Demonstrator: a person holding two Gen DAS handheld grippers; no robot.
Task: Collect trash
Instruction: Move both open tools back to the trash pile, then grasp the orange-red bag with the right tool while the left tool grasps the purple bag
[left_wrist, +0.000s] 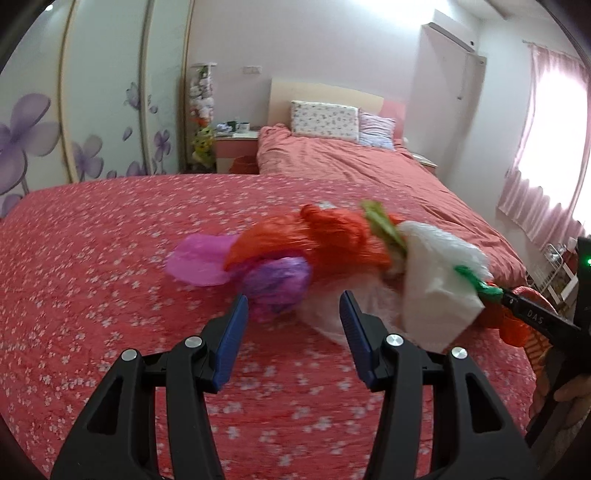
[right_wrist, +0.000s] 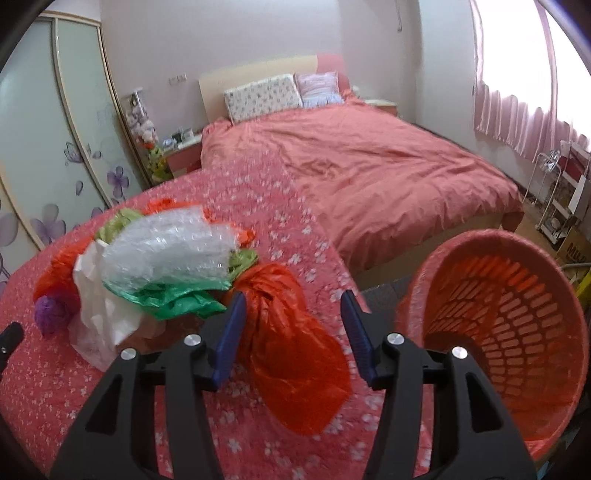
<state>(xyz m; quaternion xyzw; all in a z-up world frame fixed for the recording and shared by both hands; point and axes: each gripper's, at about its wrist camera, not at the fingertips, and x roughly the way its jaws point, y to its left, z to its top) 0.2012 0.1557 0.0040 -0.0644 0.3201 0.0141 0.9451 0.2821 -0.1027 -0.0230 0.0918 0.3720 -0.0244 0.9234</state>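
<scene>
A heap of plastic trash lies on a red flowered cloth (left_wrist: 110, 258). In the left wrist view it holds a pink bag (left_wrist: 199, 258), a purple bag (left_wrist: 277, 280), an orange bag (left_wrist: 325, 240) and a white bag (left_wrist: 436, 291). My left gripper (left_wrist: 293, 310) is open just in front of the purple bag. In the right wrist view my right gripper (right_wrist: 293, 314) is open with a red-orange bag (right_wrist: 291, 347) between its jaws. Bubble wrap (right_wrist: 166, 251), a green bag (right_wrist: 173, 299) and a white bag (right_wrist: 99, 325) lie to its left. An orange basket (right_wrist: 506, 332) tilts at the right.
A bed with a salmon cover (right_wrist: 369, 162) and pillows (left_wrist: 325, 120) stands behind the cloth. A wardrobe with purple flowers (left_wrist: 74, 140) is on the left. A nightstand (left_wrist: 236, 147) stands by the bed. Pink curtains (right_wrist: 517, 110) and a wire rack (right_wrist: 554, 192) are on the right.
</scene>
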